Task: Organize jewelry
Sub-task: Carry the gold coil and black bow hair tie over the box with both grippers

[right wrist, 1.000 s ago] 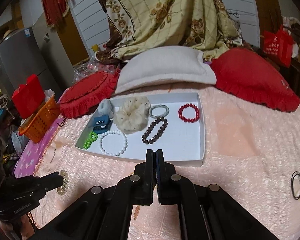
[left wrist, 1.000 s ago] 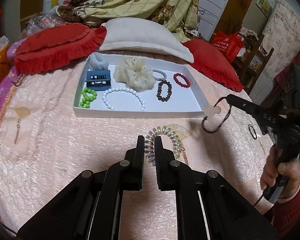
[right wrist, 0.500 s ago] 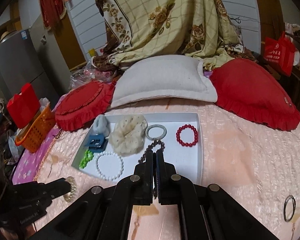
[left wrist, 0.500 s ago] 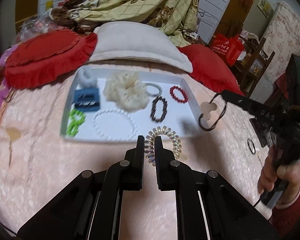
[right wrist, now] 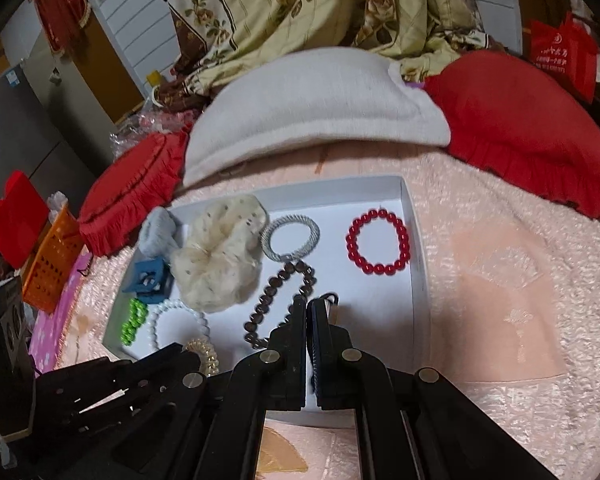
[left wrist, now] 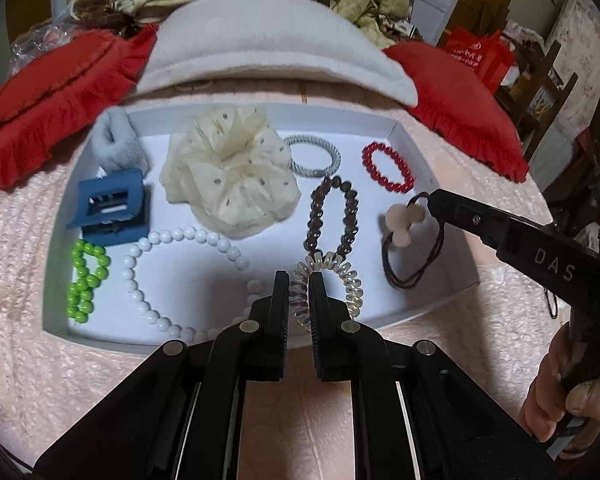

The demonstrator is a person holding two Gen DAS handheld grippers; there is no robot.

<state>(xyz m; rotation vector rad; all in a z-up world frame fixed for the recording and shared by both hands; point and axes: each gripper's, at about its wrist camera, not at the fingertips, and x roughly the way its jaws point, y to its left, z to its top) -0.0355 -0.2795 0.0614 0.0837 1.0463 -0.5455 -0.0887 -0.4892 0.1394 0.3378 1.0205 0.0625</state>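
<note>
both our grippers have come forward over the shallow white cardboard tray since a second ago. our left gripper pinches the clear iridescent spiral hair tie at lower centre. our right gripper, at right, clamps the brown elastic hair tie with pale pink beads, dangling above the tray's right end, below the red bead bracelet.

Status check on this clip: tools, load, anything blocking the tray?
Left tool shut on coil tie, over tray. Right tool shut on brown tie, over tray. Brown bracelet just beyond both.
</note>
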